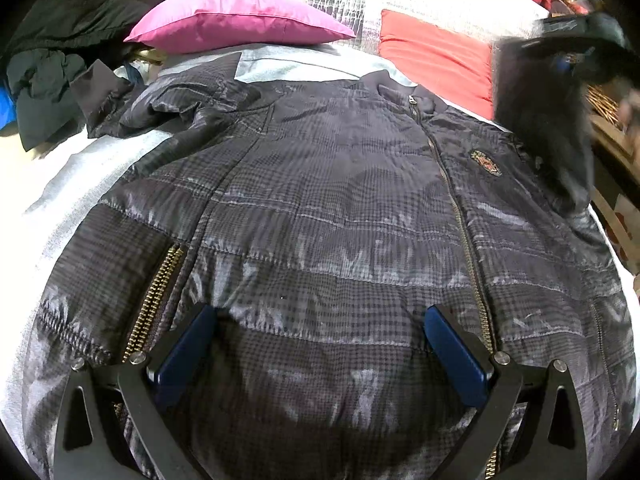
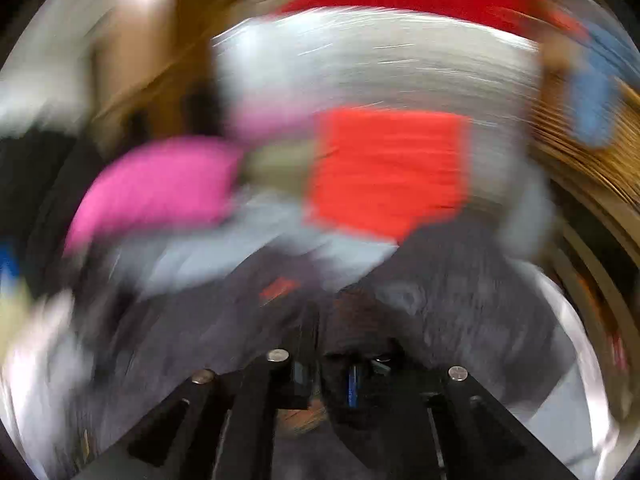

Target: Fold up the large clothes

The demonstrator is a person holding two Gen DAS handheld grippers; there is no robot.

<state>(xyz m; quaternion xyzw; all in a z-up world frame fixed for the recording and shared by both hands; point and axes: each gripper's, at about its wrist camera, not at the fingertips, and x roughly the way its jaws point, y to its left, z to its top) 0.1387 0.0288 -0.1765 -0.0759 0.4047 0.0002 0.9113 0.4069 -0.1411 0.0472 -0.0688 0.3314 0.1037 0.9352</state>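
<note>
The left gripper [image 1: 320, 332] is hanging over the lower middle of its frame, angled downward at the jacket [image 1: 340, 220], with its two blue pads [image 1: 188, 352] standing wide apart and nothing pinched between them. The dark checked fabric is lying directly under the gap, and both fingers are sitting low over the hem area, though it is unclear whether they are touching the cloth.

The jacket is lying front-up and spread flat across a pale grey bedsheet [image 1: 80, 168], filling most of the left wrist view. Its centre zip is running from the collar at upper centre down to the lower right, just beside the right-hand pad. A small embroidered badge [image 1: 486, 162] is sitting on the chest at centre right, and one sleeve is lying crumpled toward the upper left.

At the upper right edge of that view, the right gripper [image 1: 576, 52] is appearing as a dark blur raised above the bed, with a blurred dark length of the jacket's other sleeve [image 1: 540, 120] hanging from it. In the right wrist view, heavily smeared, the right gripper's jaws are sitting narrow at bottom centre with dark cloth bunched between them.

A pink pillow [image 1: 236, 16] is lying at top centre-left, a red pillow [image 1: 436, 60] to its right, and a heap of dark clothes [image 1: 60, 52] at the upper left.
</note>
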